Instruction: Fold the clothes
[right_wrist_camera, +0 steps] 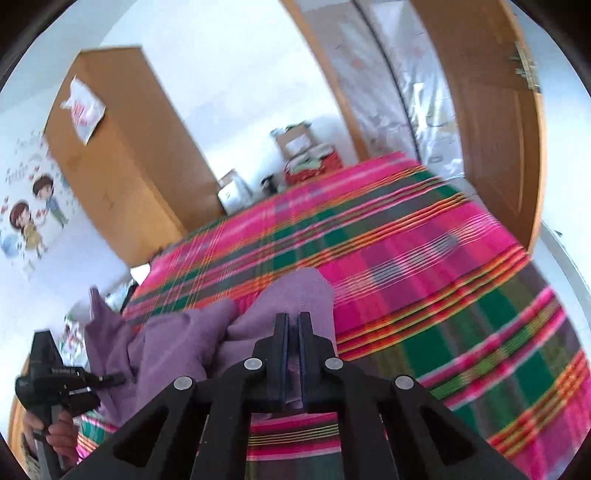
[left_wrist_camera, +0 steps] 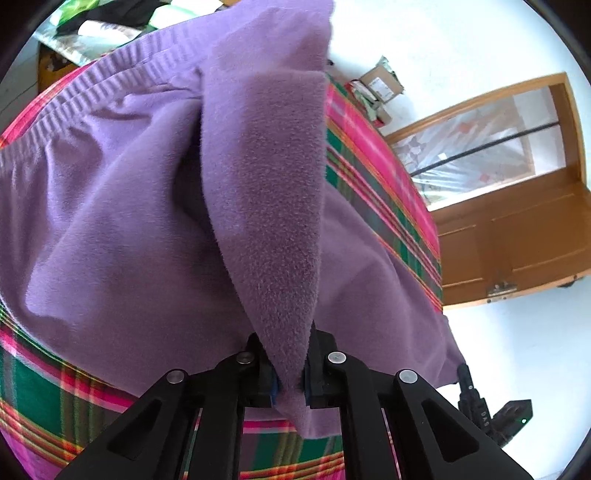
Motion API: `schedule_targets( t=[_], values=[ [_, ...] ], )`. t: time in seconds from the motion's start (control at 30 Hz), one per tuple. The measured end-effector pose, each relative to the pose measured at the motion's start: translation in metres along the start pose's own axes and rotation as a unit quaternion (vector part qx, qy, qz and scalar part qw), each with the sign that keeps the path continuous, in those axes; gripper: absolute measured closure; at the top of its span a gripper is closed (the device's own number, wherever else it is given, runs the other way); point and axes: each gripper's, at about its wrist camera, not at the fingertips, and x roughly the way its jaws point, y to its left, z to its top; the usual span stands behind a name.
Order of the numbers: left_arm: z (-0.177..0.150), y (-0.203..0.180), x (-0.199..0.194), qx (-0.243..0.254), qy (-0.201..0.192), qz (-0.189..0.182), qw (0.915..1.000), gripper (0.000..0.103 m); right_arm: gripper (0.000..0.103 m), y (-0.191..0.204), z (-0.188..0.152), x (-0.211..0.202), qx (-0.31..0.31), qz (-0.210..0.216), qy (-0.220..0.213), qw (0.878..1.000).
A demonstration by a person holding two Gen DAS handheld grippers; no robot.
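A purple fleece garment (left_wrist_camera: 110,221) with a ribbed waistband lies spread on a bed with a pink and green plaid cover (left_wrist_camera: 384,177). My left gripper (left_wrist_camera: 290,376) is shut on a fold of the garment and lifts it into a peak above the bed. My right gripper (right_wrist_camera: 293,332) is shut on another edge of the same garment (right_wrist_camera: 177,343), which bunches to its left. The left gripper also shows in the right wrist view (right_wrist_camera: 55,384), held by a hand at the lower left. The right gripper also shows in the left wrist view (left_wrist_camera: 480,406), at the garment's far corner.
The plaid bed cover (right_wrist_camera: 406,258) stretches ahead of the right gripper. A wooden door (left_wrist_camera: 517,236) stands beyond the bed. A wooden wardrobe (right_wrist_camera: 122,166) and cardboard boxes (right_wrist_camera: 299,144) are on the floor behind the bed. Clutter (left_wrist_camera: 96,26) lies past the waistband.
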Motion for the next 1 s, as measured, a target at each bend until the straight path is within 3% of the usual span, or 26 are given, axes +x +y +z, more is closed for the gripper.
schedule_targets(
  t=[0.27, 0.43, 0.67, 1.0],
  values=[
    [-0.001, -0.008, -0.001, 0.01, 0.003, -0.019, 0.9998, 0.095, 0.098, -0.024, 0.017, -0.039, 0.01, -0.061, -0.063, 0.996],
    [0.002, 0.011, -0.02, 0.009, 0.001, -0.022, 0.9997, 0.095, 0.098, -0.045, 0.021, -0.06, 0.031, -0.099, -0.096, 0.99],
    [0.008, 0.023, -0.031, 0.001, -0.005, -0.029, 0.9996, 0.096, 0.098, -0.067, 0.015, -0.049, 0.048, -0.136, -0.074, 0.987],
    [0.035, 0.001, -0.028, 0.006, -0.024, -0.05, 0.9985, 0.096, 0.098, -0.057, 0.031, -0.013, -0.004, -0.181, -0.055, 0.982]
  ],
)
